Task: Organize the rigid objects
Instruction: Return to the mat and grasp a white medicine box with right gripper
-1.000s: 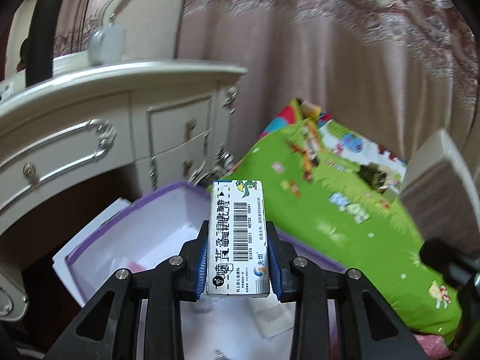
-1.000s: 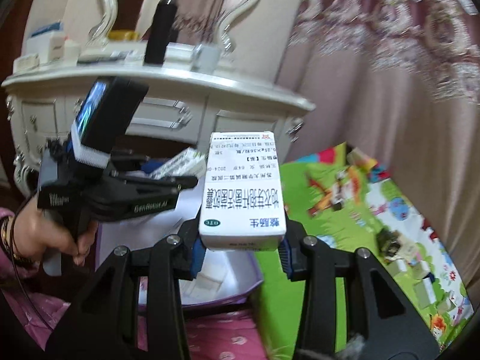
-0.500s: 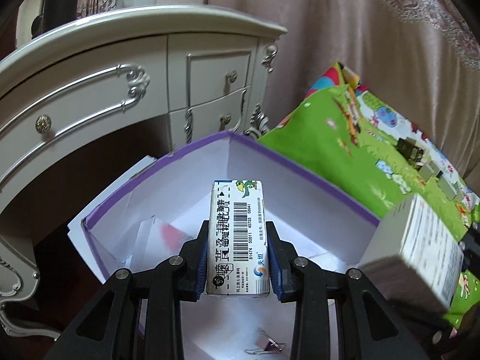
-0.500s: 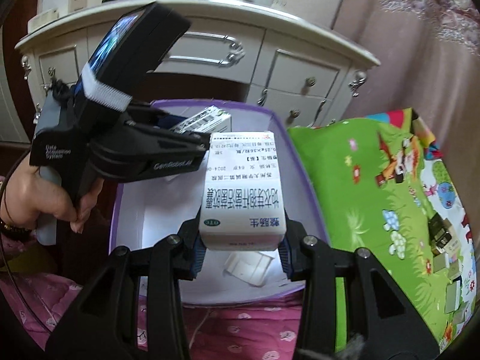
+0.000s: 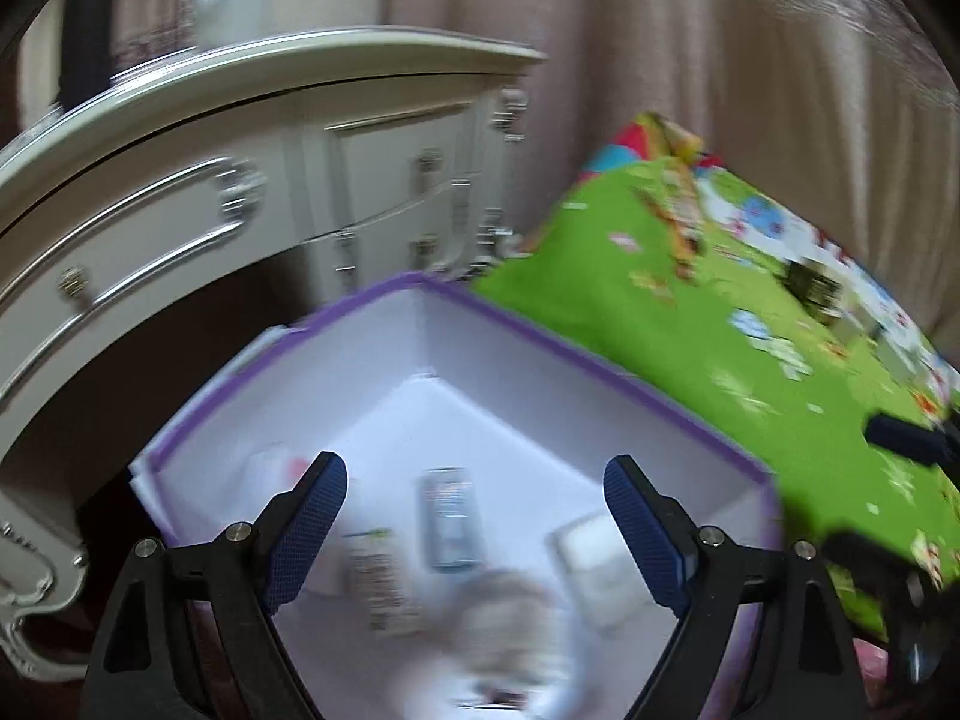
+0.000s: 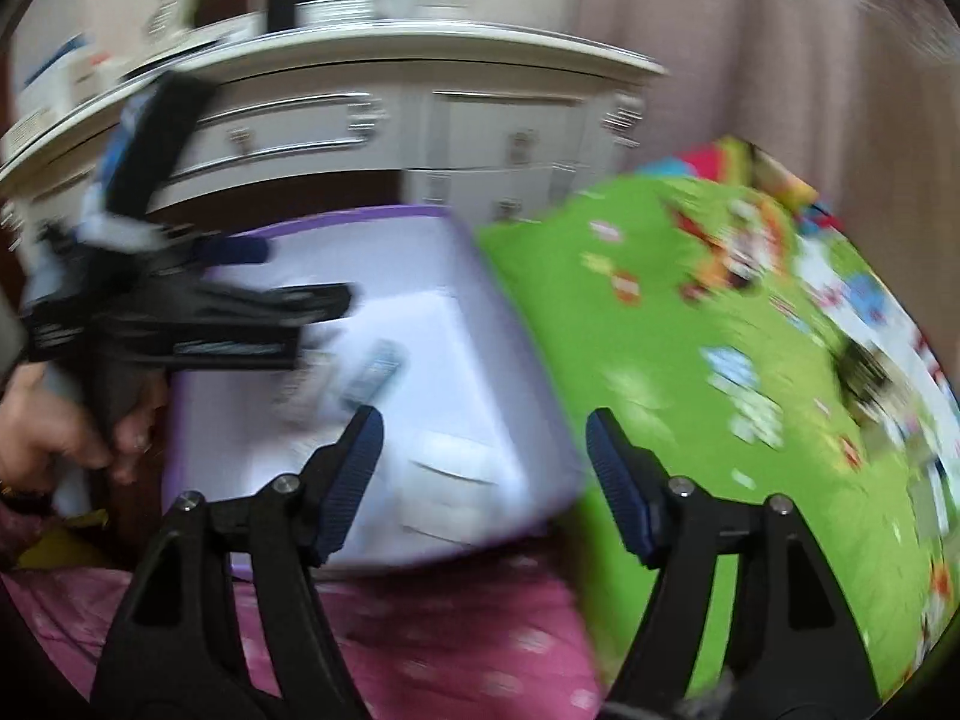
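A purple-rimmed storage box [image 5: 600, 366] with white inner walls lies below both grippers. My left gripper [image 5: 471, 474] hangs over it, its jaws opening with nothing between them. Under it, blurred on the box floor, lie a small medicine carton [image 5: 450, 516], a second carton [image 5: 378, 576] and a white carton [image 5: 594, 558]. My right gripper [image 6: 485, 423] is over the near right part of the storage box [image 6: 336, 219]; its jaws are opening too, and no carton is between them. A white carton [image 6: 456, 456] and a small carton [image 6: 378, 372] lie inside.
A cream dresser [image 5: 240, 180] with silver handles stands behind the box. A green play mat [image 5: 690, 330] lies to its right, a curtain behind. Pink spotted cloth [image 6: 450, 630] is in front. A hand [image 6: 54, 426] holds the left gripper's handle.
Both grippers have sunk toward the purple box and opened. Each has let go of its medicine carton, and the cartons now lie inside the box.
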